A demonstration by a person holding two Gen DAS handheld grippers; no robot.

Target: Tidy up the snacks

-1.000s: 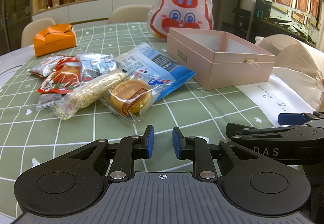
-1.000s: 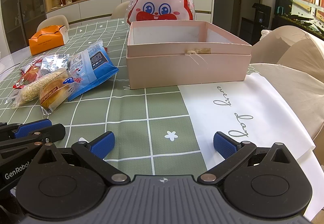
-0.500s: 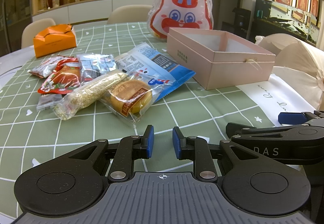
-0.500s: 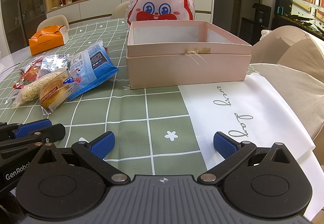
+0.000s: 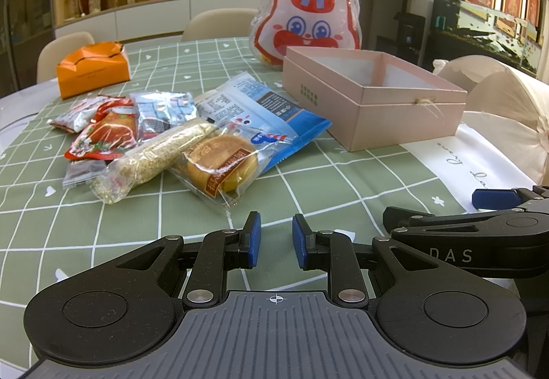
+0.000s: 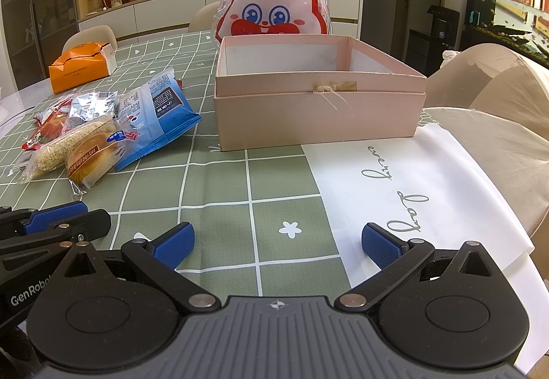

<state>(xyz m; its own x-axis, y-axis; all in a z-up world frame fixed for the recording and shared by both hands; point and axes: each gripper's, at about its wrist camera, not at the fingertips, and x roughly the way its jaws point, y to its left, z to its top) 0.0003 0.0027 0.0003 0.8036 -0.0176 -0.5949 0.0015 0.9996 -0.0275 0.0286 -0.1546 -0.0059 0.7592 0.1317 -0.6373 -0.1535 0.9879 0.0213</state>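
Observation:
A pile of wrapped snacks lies on the green checked tablecloth: a round cake in clear wrap (image 5: pixel 221 166) (image 6: pixel 91 156), a sesame bar (image 5: pixel 154 159), a blue bag (image 5: pixel 264 118) (image 6: pixel 158 118), a red packet (image 5: pixel 106 135) and silvery packets (image 5: pixel 164 111). An open pink box (image 5: pixel 370 101) (image 6: pixel 319 104) stands to their right and looks empty inside. My left gripper (image 5: pixel 276 240) hovers just before the cake, jaws nearly closed with a small gap, holding nothing. My right gripper (image 6: pixel 278 241) is wide open and empty in front of the box.
A rabbit-shaped bag (image 5: pixel 307 22) (image 6: pixel 274 5) stands behind the box. An orange carton (image 5: pixel 92 68) (image 6: pixel 80 67) sits at the far left. A white cloth with writing (image 6: pixel 405 187) covers the table's right edge. Chairs stand around the table.

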